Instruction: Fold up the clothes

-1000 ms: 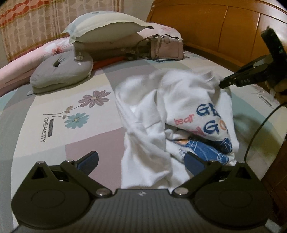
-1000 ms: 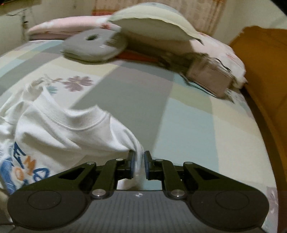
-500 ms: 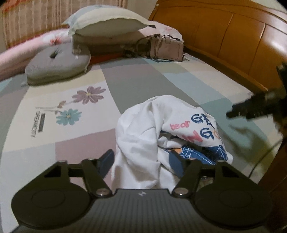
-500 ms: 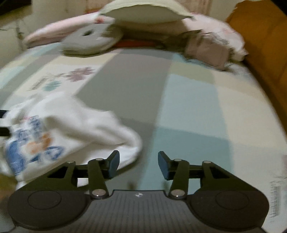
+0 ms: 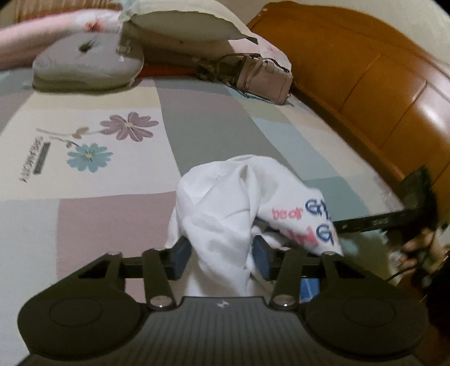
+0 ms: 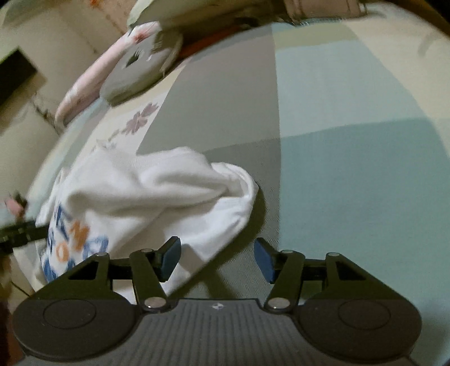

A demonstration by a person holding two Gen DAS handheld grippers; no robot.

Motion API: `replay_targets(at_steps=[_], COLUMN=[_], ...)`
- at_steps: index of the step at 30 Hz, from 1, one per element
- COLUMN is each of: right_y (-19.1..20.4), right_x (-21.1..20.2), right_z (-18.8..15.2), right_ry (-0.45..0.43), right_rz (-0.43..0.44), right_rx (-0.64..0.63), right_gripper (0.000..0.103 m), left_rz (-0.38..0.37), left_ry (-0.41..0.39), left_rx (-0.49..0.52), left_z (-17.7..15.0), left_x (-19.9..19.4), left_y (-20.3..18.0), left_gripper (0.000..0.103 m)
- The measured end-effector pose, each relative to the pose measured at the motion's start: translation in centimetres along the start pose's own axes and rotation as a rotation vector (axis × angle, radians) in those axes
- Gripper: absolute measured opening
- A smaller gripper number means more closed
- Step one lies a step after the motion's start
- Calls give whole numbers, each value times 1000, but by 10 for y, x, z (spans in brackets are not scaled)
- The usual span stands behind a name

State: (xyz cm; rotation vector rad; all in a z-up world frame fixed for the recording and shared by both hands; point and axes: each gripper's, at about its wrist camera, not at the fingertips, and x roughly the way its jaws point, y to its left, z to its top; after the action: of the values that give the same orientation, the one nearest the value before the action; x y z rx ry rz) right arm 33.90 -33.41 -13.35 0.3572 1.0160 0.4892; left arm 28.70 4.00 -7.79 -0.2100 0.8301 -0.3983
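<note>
A white T-shirt [image 5: 236,208] with blue, red and orange lettering lies bunched on the patchwork bedsheet [image 5: 208,121]. My left gripper [image 5: 222,257] is open, its blue pads either side of a raised fold of the shirt. My right gripper [image 6: 216,259] is open and empty, just above the shirt's near edge [image 6: 157,197]; cloth lies under its left finger. The right gripper also shows in the left wrist view [image 5: 374,222], at the shirt's right side.
A grey round cushion [image 5: 87,64], stacked pillows [image 5: 182,25] and a beige handbag [image 5: 261,76] lie at the head of the bed. The wooden headboard [image 5: 379,76] runs along the right. The bed's edge is near the shirt.
My right gripper has opened and let go of the shirt, which dropped back into a heap. My left gripper has moved forward so a fold sits between its fingers.
</note>
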Motion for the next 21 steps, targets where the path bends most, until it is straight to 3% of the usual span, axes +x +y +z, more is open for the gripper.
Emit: replay_targets(at_steps=[2, 4, 5, 6, 7, 14, 21], right_y=[-2, -2, 1, 4, 6, 14, 30], right_x=[5, 11, 13, 15, 18, 4, -24], right_z=[4, 7, 8, 9, 11, 28, 68], right_ry=[-22, -32, -35, -35, -24, -98, -152], right_rz=[44, 55, 49, 40, 27, -52, -211], right_rx=[25, 23, 3, -14, -25, -107, -277], right_gripper=[72, 70, 57, 24, 8, 6, 6], left_rz=[11, 13, 17, 23, 32, 112, 217], left_ry=[-9, -22, -30, -39, -50, -102, -123], left_rx=[6, 31, 39, 46, 50, 97, 165], left_z=[1, 2, 3, 4, 6, 28, 71], left_x=[2, 1, 1, 0, -2, -14, -6], left_y=[0, -2, -3, -4, -5, 1, 19], left_gripper=[39, 24, 22, 17, 13, 6, 5])
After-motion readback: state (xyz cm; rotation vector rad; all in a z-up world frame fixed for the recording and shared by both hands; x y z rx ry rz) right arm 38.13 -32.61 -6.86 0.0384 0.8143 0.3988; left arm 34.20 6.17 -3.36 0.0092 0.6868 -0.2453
